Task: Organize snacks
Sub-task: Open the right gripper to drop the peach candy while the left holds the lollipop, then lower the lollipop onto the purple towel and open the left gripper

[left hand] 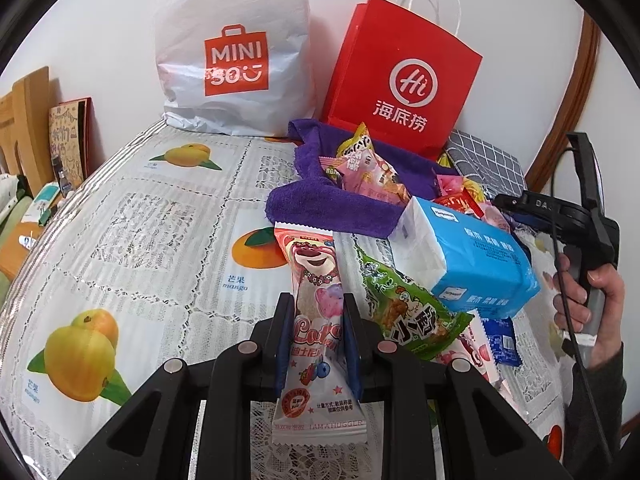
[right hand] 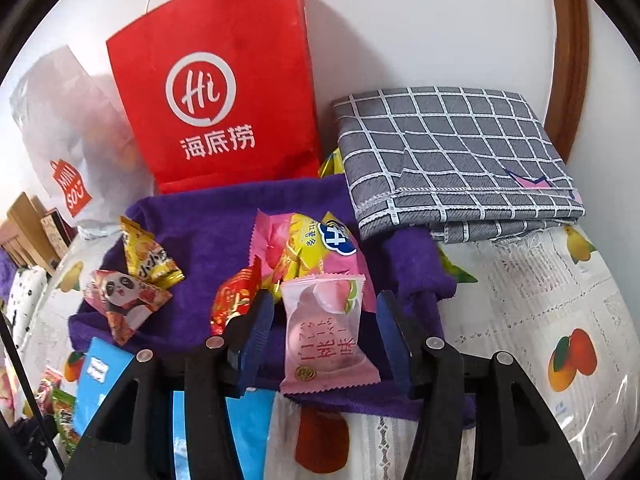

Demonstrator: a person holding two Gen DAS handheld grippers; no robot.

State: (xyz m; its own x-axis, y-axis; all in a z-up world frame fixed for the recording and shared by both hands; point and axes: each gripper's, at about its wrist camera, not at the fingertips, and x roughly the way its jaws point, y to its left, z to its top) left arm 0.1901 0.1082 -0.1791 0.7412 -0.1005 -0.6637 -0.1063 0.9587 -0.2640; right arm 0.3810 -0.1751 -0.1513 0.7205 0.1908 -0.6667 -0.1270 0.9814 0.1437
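Between the left tongs, a long pink bear-print snack packet is clamped at its middle, held above the surface with its fruit-print cover. Just right of it lie a green snack bag and a blue tissue pack resting partly on that bag. The right tongs stand apart around a pale pink peach candy packet, which lies on the near edge of a purple towel; whether the pads touch it I cannot tell. Farther on the towel sit a panda packet, a yellow packet and a pink-and-yellow bag. Behind stand a red paper bag, a white plastic bag and a folded grey checked cloth.
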